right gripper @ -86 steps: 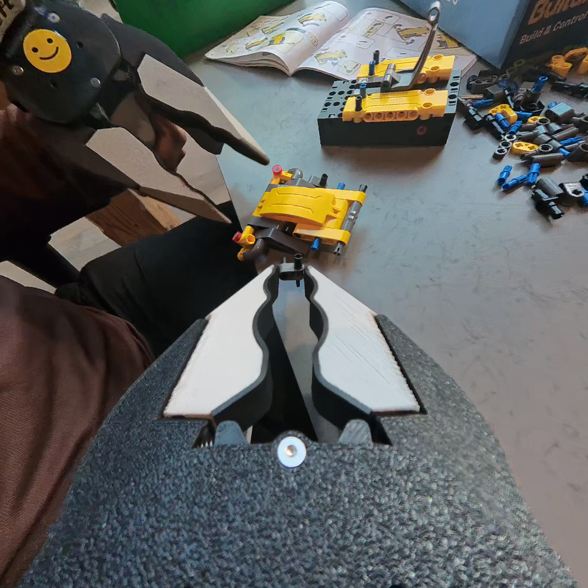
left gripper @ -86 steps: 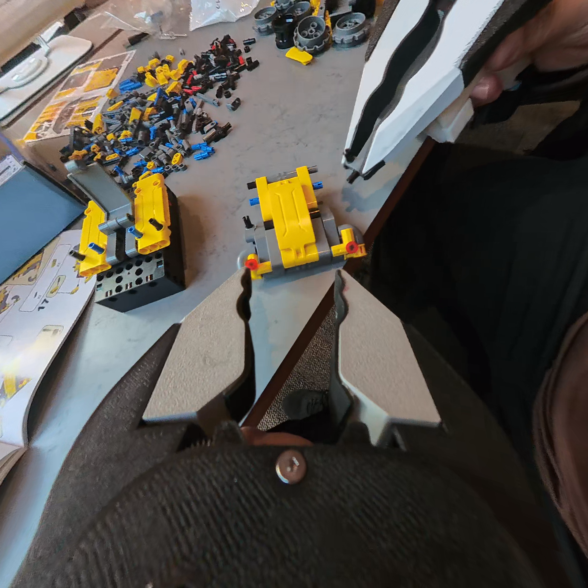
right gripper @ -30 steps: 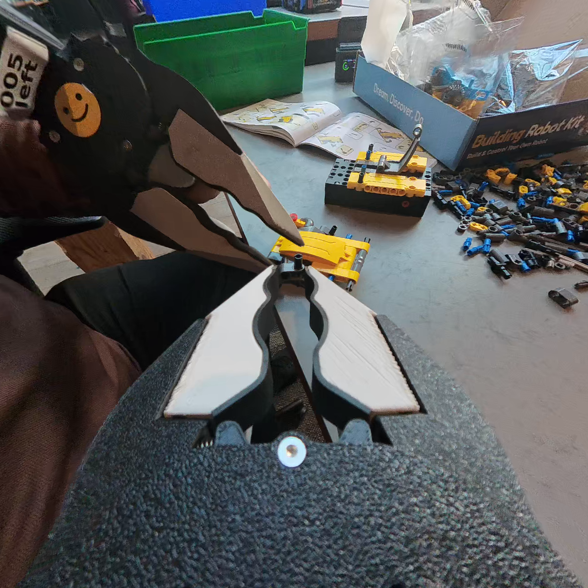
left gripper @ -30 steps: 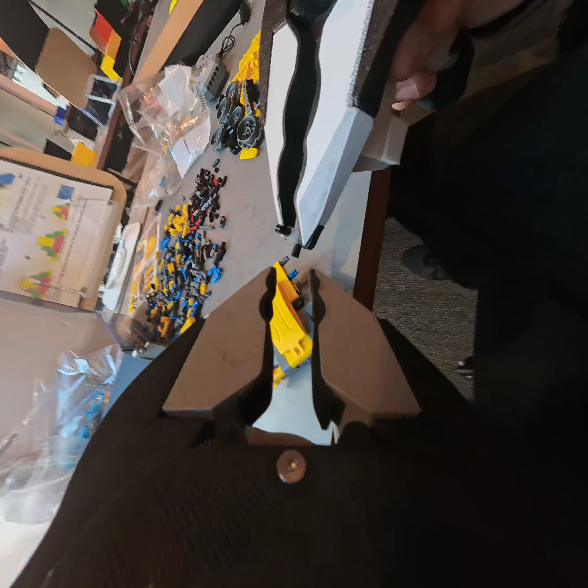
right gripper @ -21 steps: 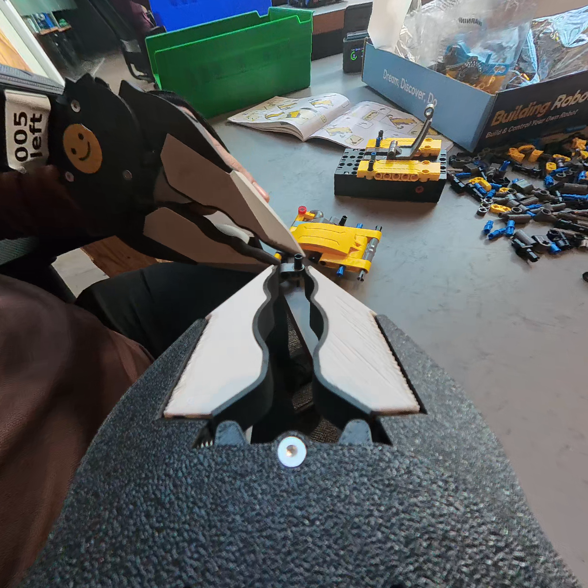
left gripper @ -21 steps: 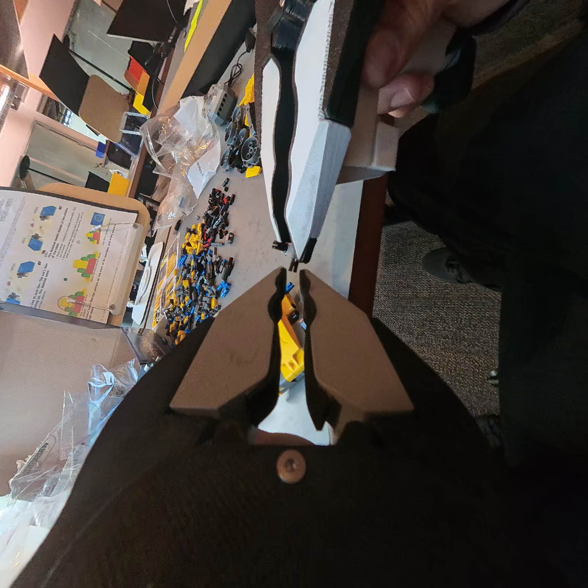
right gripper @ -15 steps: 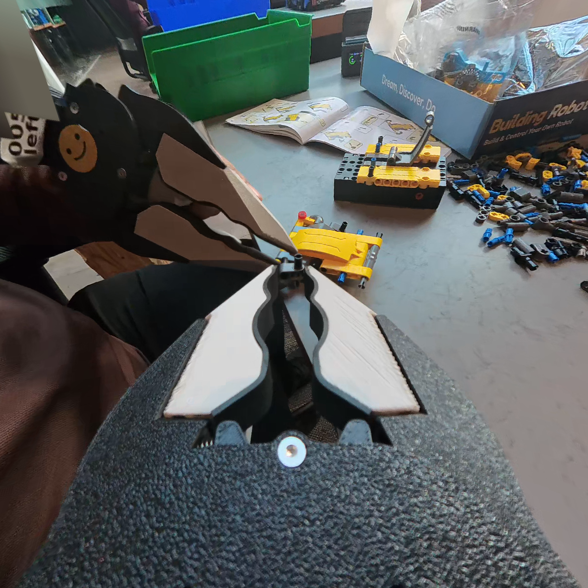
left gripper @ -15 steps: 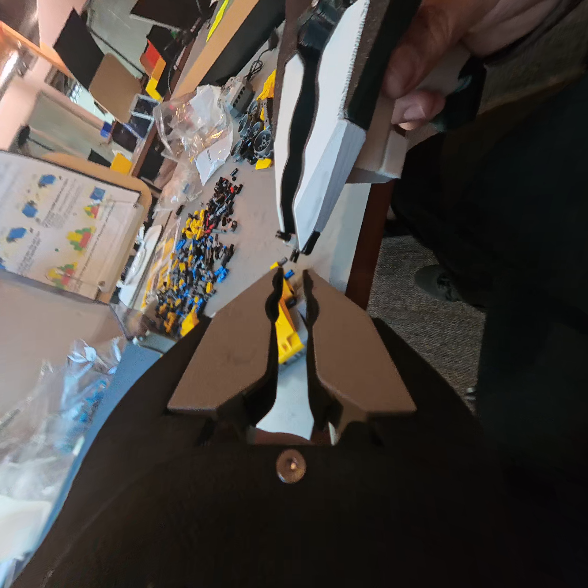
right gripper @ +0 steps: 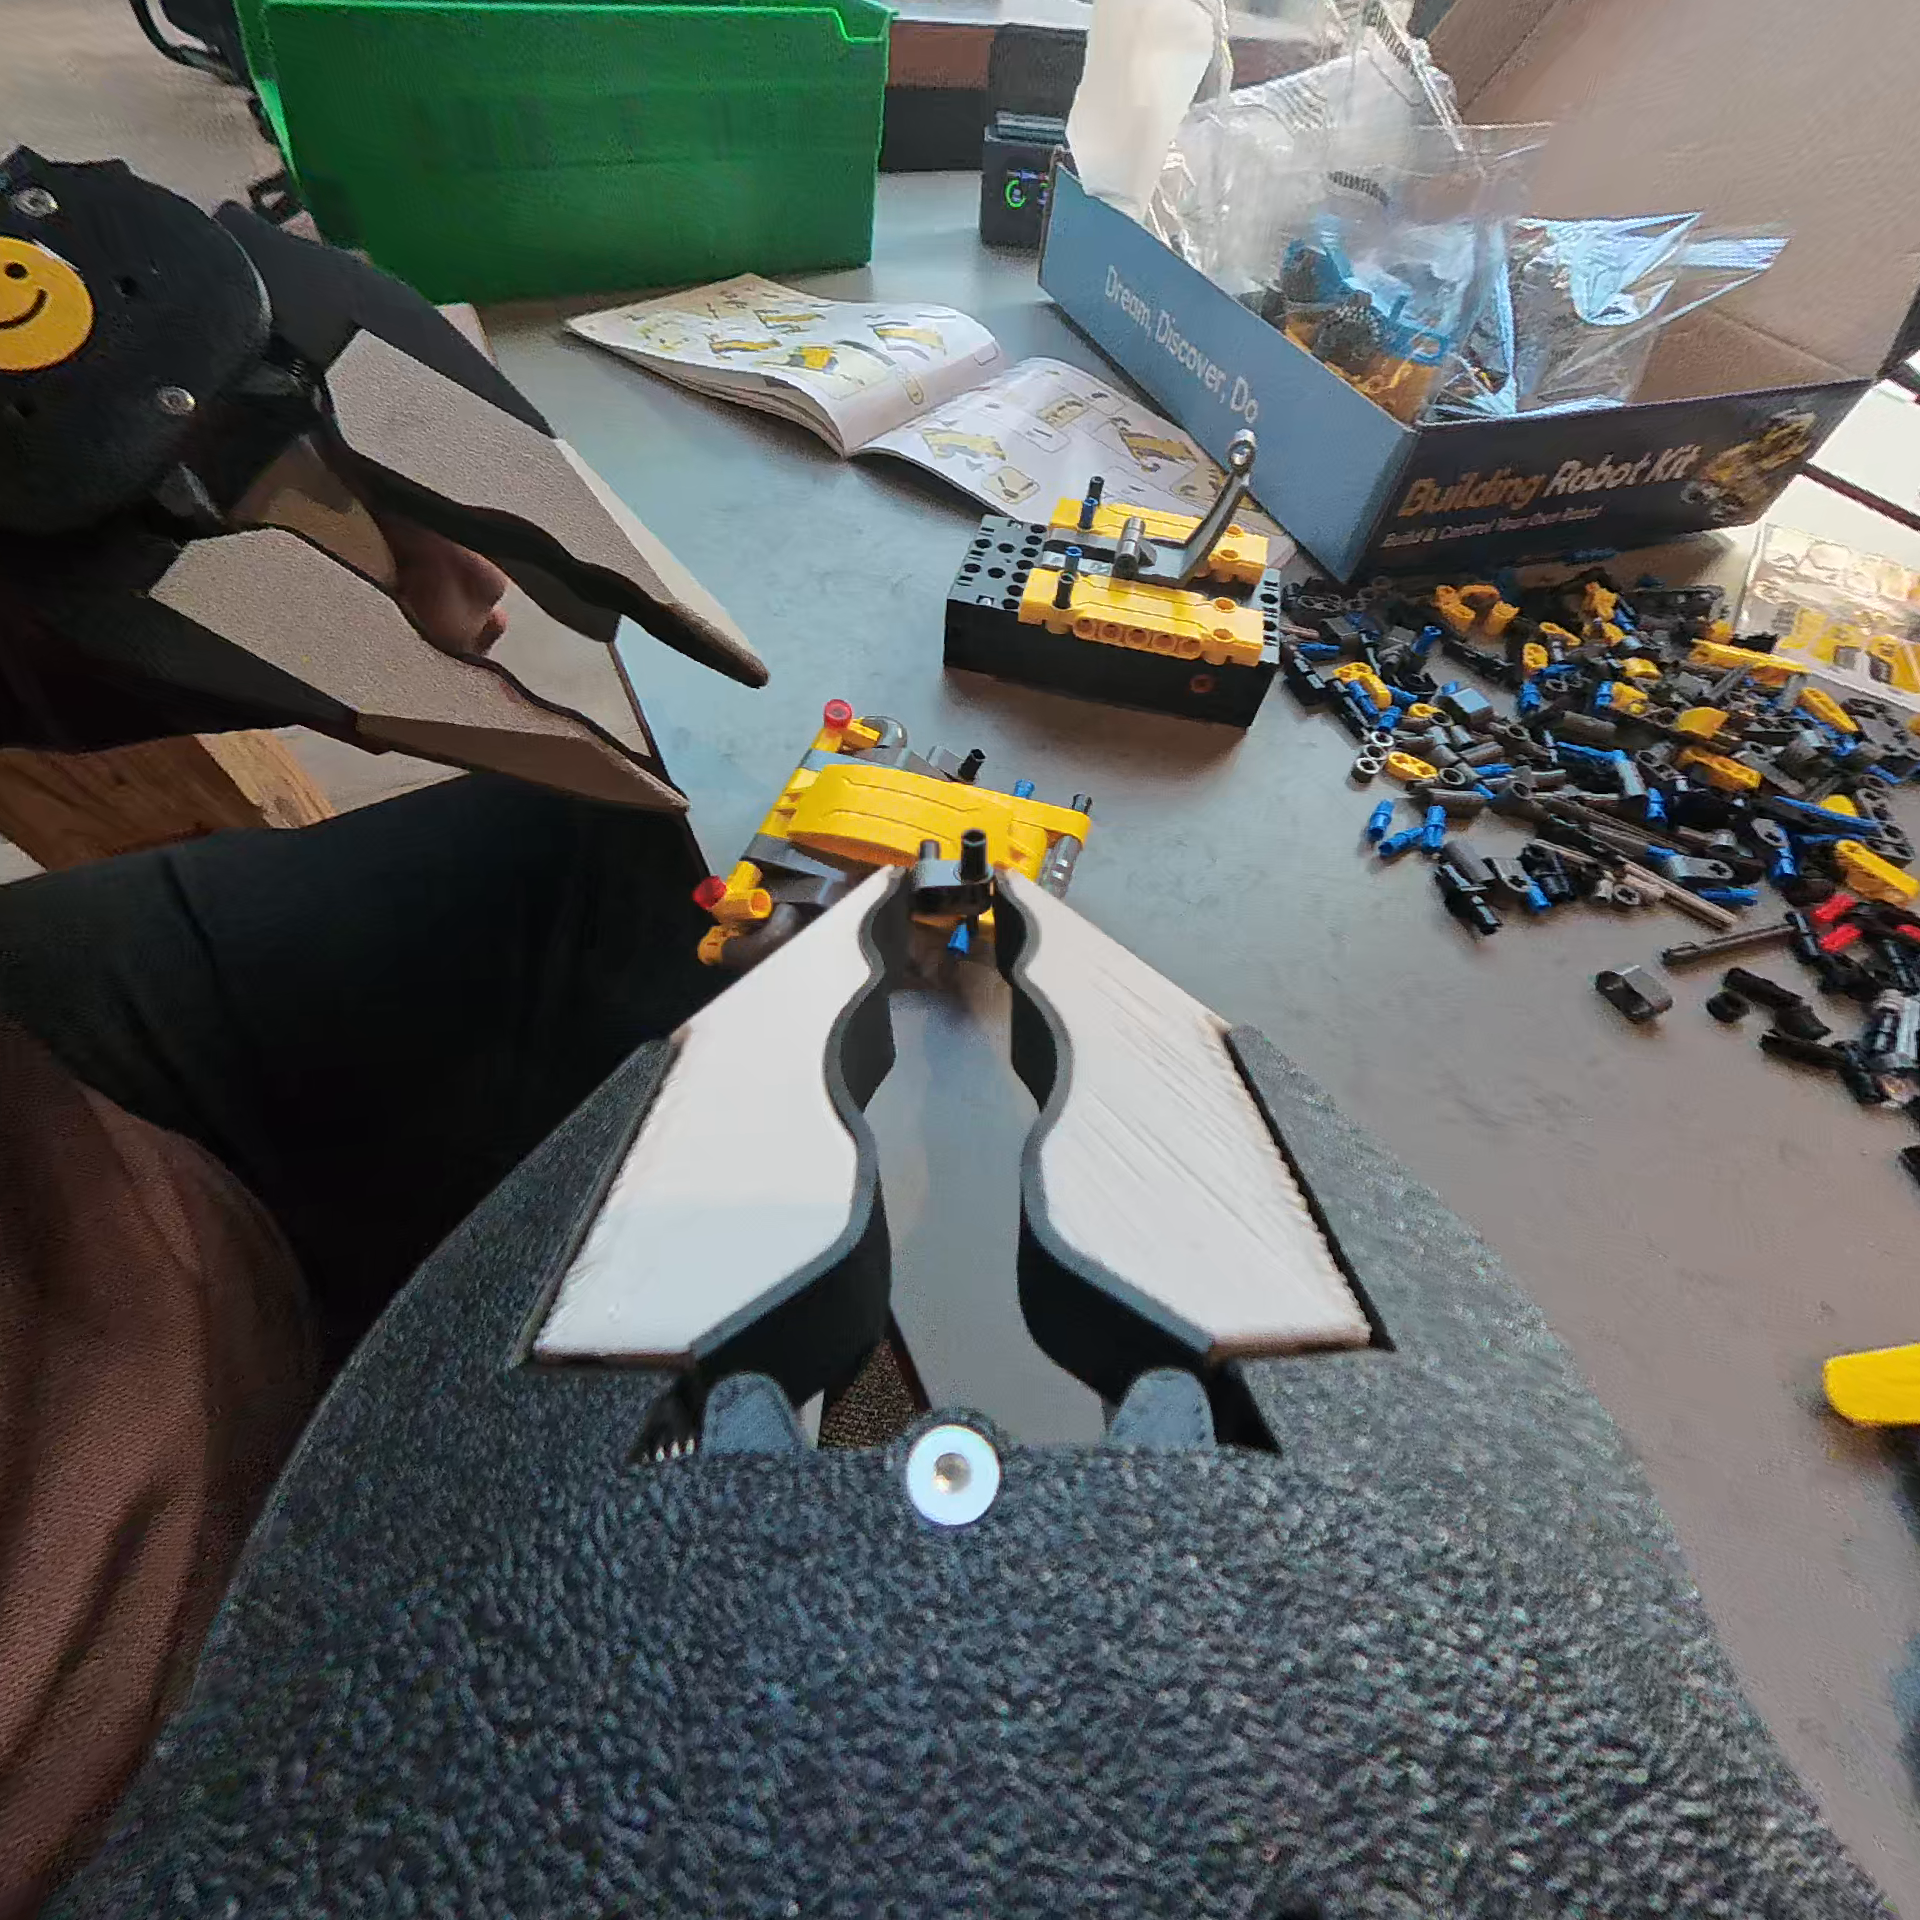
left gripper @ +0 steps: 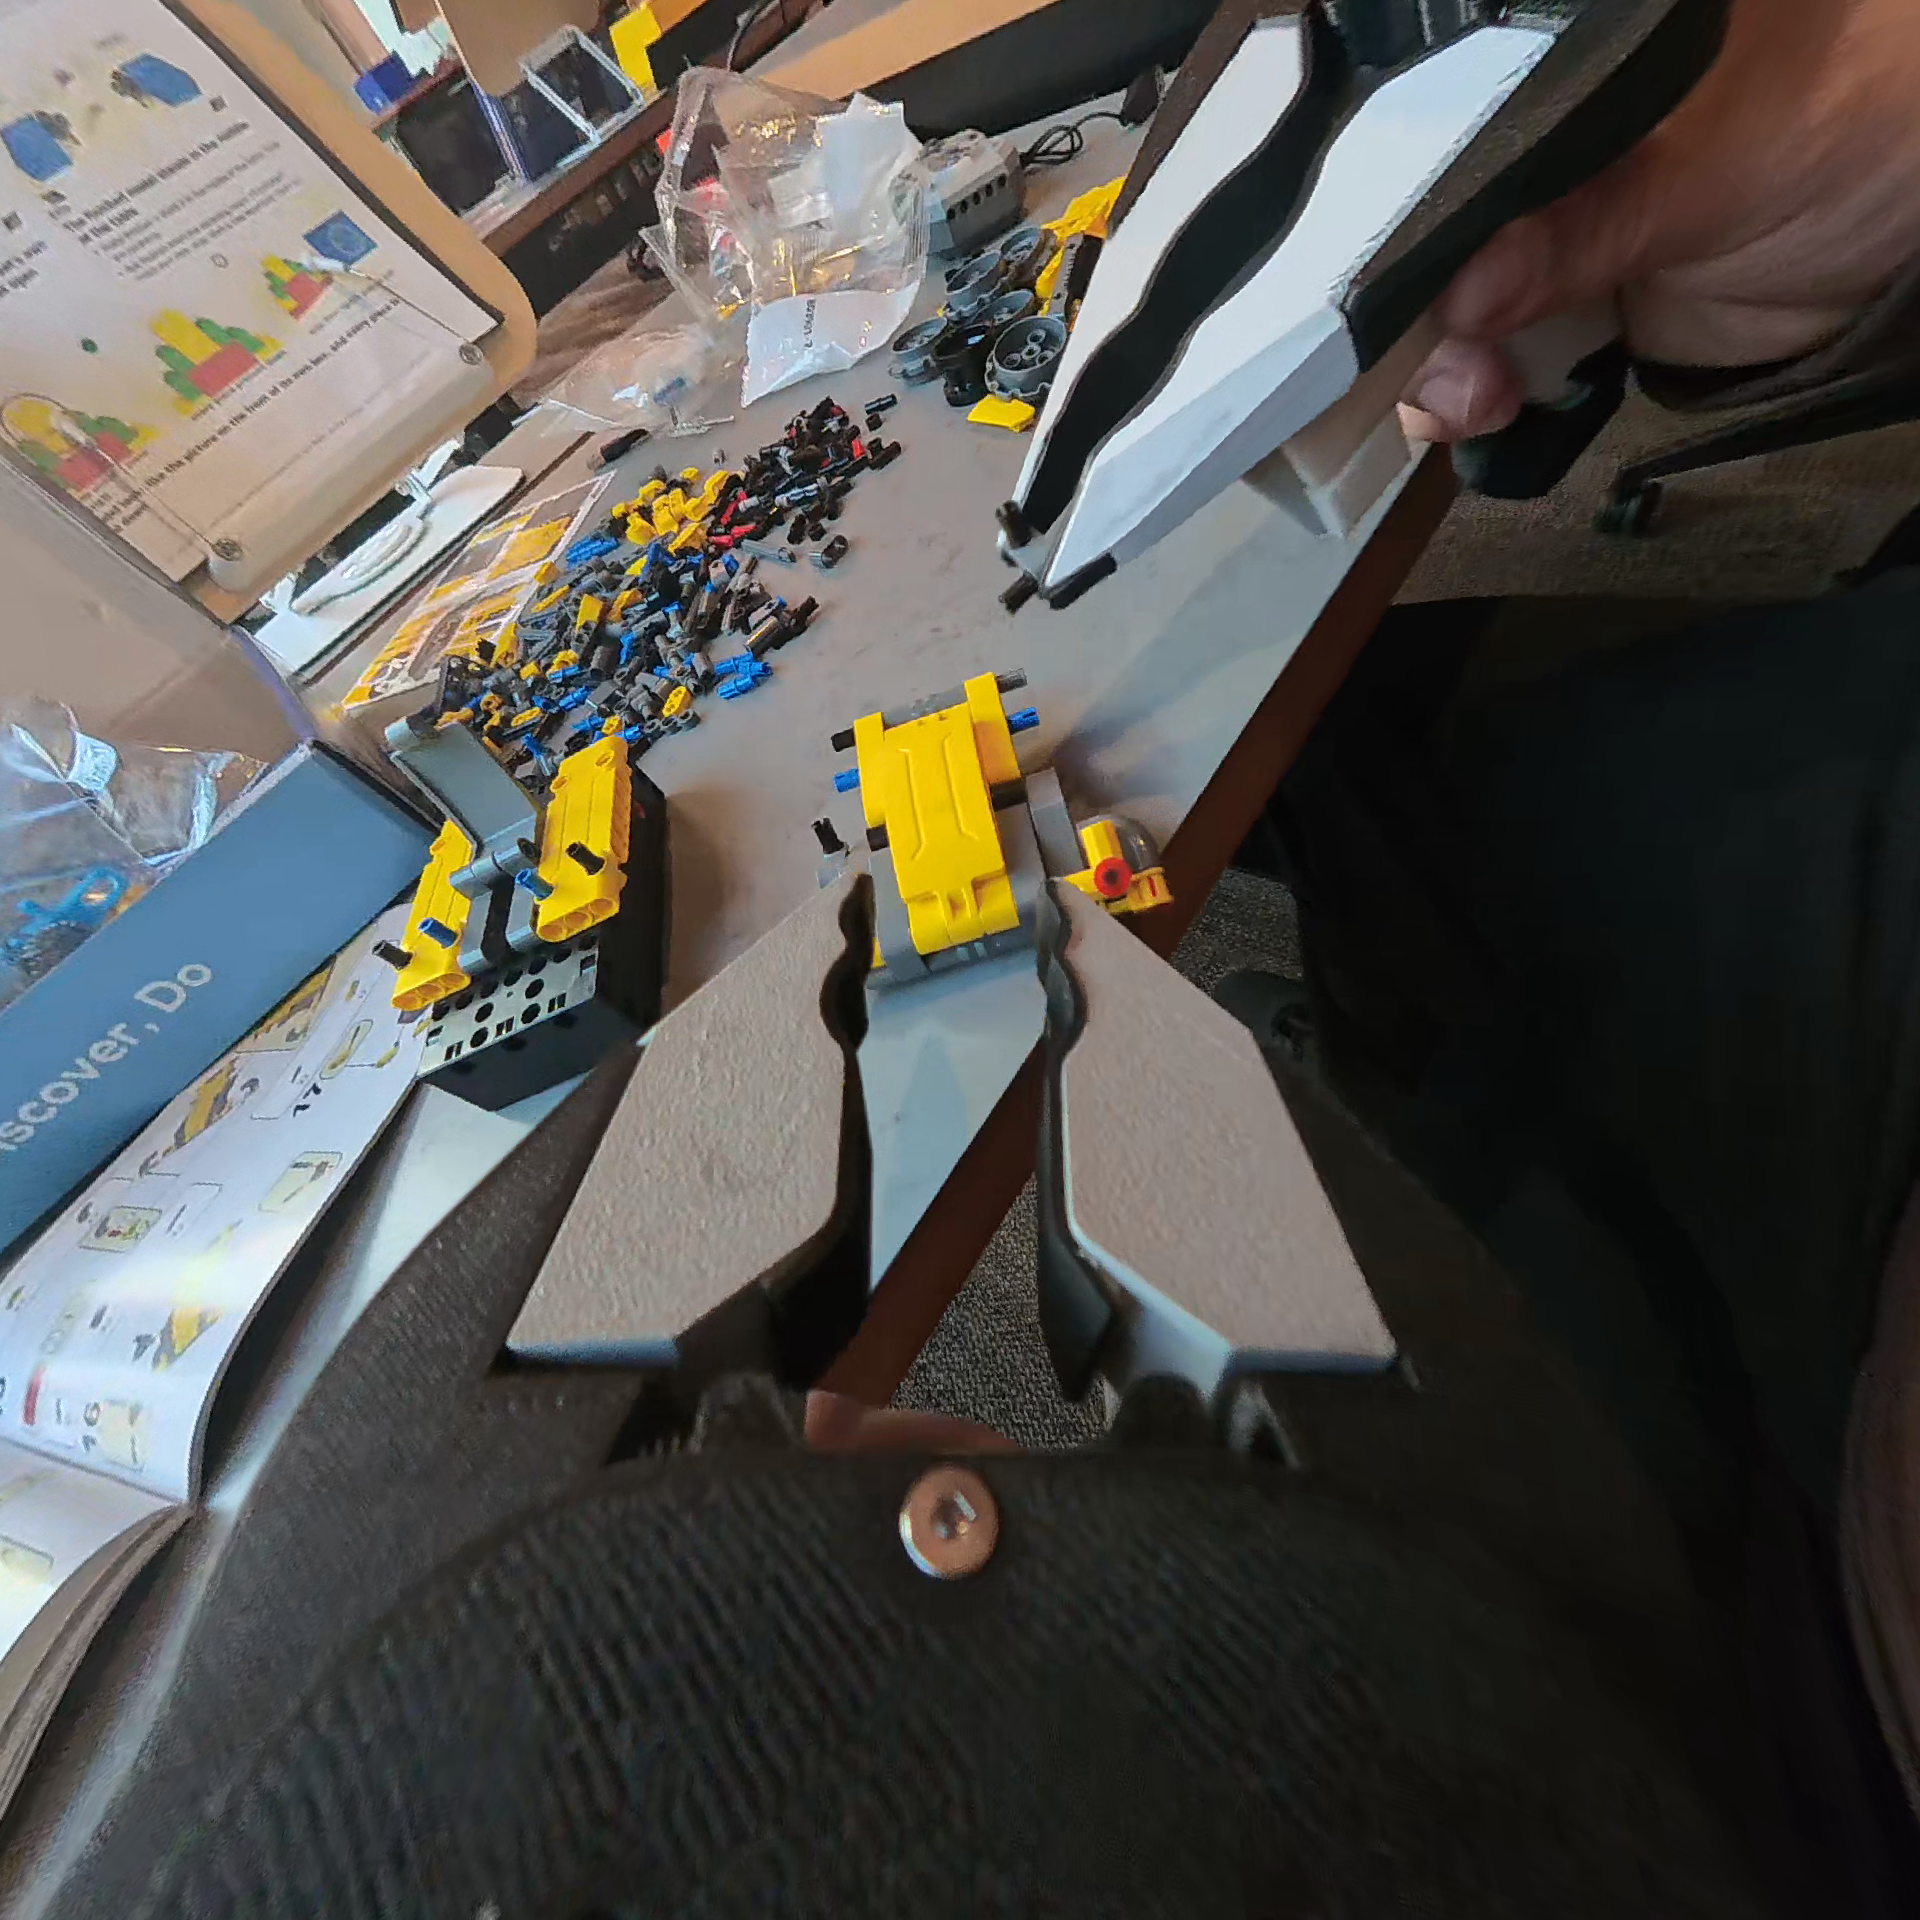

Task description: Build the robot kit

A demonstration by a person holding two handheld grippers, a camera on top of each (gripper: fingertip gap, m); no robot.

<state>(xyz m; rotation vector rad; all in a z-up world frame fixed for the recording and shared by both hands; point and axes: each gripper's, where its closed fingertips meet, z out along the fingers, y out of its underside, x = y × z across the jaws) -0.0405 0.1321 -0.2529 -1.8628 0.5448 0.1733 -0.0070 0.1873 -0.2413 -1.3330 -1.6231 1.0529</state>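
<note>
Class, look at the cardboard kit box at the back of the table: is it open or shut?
Open. The kit box has its flaps raised, and clear plastic bags of parts stick out of the top.

Surface: a grey table [right gripper: 1351, 1091] with a dark wooden edge [left gripper: 1288, 727].
Near edge: a yellow model [left gripper: 940, 821] is set flat just beside the edge.
Middle: a black block [right gripper: 1107, 639] topped with yellow beams is placed beyond it.
Scattered: a heap of loose parts [right gripper: 1621, 748] is spread alongside.
Back: an open booklet [right gripper: 904, 384], a blue box [right gripper: 1226, 364] and a green bin [right gripper: 571, 135] are seen.
Far end: grey wheels [left gripper: 987, 332] and clear bags [left gripper: 800, 208] are laid.
</note>
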